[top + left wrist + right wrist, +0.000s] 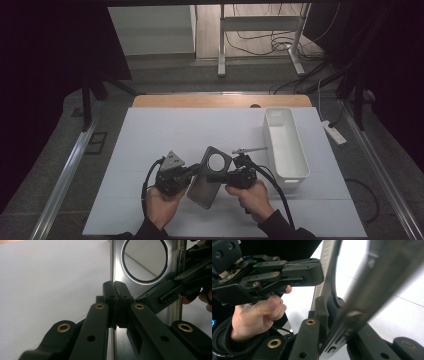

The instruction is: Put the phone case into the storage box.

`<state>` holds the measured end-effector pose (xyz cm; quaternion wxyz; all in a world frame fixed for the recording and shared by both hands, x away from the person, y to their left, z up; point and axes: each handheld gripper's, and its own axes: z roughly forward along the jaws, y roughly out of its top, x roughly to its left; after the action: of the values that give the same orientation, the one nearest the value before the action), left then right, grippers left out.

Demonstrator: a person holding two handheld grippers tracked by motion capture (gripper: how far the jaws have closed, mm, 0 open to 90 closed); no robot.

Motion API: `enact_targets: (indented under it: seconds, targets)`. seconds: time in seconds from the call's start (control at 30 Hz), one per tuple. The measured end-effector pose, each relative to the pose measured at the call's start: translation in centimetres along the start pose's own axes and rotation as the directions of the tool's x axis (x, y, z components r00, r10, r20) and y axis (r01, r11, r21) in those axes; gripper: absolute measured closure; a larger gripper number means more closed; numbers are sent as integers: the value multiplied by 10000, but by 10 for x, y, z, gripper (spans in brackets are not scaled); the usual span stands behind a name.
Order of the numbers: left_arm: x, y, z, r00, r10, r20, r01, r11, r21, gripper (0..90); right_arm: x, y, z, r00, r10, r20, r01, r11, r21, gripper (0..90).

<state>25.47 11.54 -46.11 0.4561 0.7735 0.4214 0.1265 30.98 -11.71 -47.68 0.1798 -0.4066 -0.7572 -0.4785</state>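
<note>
A dark grey metal plate (202, 186) with a large round hole near its far end is held tilted just above the white table sheet (150, 135). My left gripper (196, 170) is shut on the plate's left edge; in the left gripper view its pads (110, 293) pinch the thin plate (172, 257) edge-on. My right gripper (211, 177) is shut on the opposite edge. In the right gripper view the plate (362, 290) runs blurred between its jaws (332, 308), with the left gripper (317, 272) clamped farther up.
A long white bin (286, 145) stands at the right of the sheet. A small metal tool (248, 149) lies just left of the bin. A wooden table edge (220, 101) runs along the far side. Cables trail from both grippers toward the person.
</note>
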Motion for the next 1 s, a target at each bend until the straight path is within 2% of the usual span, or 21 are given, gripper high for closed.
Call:
enact_targets:
  seconds: [0.2, 0.3, 0.37, 0.43, 0.53, 0.57, 0.67, 0.77, 0.8, 0.83, 0.9, 1.0]
  targets:
    - [1, -1, 0, 9998, -25, 203, 26, 10000, -40, 875, 0, 0, -2, 10000, 52, 82, -52, 10000, -13, 858]
    - [2, 0, -1, 9996, 113, 254, -111, 9999, -71, 833, 0, 0, -2, 9999, 3, 130, -3, 10000, -47, 859]
    - [4, 1, -2, 9994, 59, 349, -55, 9999, -115, 710, 0, 0, -3, 9996, -96, 261, 97, 9999, -27, 858]
    - [6, 1, -4, 9992, 78, 390, -68, 9997, -254, 642, 0, 0, -4, 9994, -160, 303, 161, 9999, -24, 858]
    - [11, 3, -7, 9988, 72, 491, -60, 9997, -233, 445, 1, 0, -6, 9985, -368, 417, 370, 9993, -47, 858]
    - [14, 3, -8, 9977, 4, 681, 8, 9998, -181, 394, 1, 0, -6, 9981, -421, 453, 424, 9991, -49, 857]
    - [22, 2, -10, 9894, -274, 1427, 313, 9992, -249, 215, 3, 0, -9, 9947, -783, 667, 786, 9969, -23, 857]
    - [26, -2, -10, 9829, -292, 1817, 312, 9995, -84, 108, 4, 0, -12, 9889, -1229, 841, 1232, 9924, 16, 857]
    - [27, -3, -10, 9814, -232, 1906, 248, 9997, -60, 87, 5, 0, -13, 9868, -1363, 870, 1365, 9906, 35, 857]
    - [28, -5, -11, 9769, -168, 2132, 174, 9998, -13, 59, 5, 0, -14, 9850, -1476, 899, 1477, 9890, 49, 857]
    - [29, -6, -11, 9741, -43, 2262, 16, 9999, 118, 30, 7, 0, -17, 9776, -1820, 1056, 1821, 9832, 90, 857]
    - [31, -9, -10, 9628, 113, 2700, -179, 9996, 221, 2, 9, 0, -21, 9641, -2370, 1194, 2362, 9715, 211, 857]
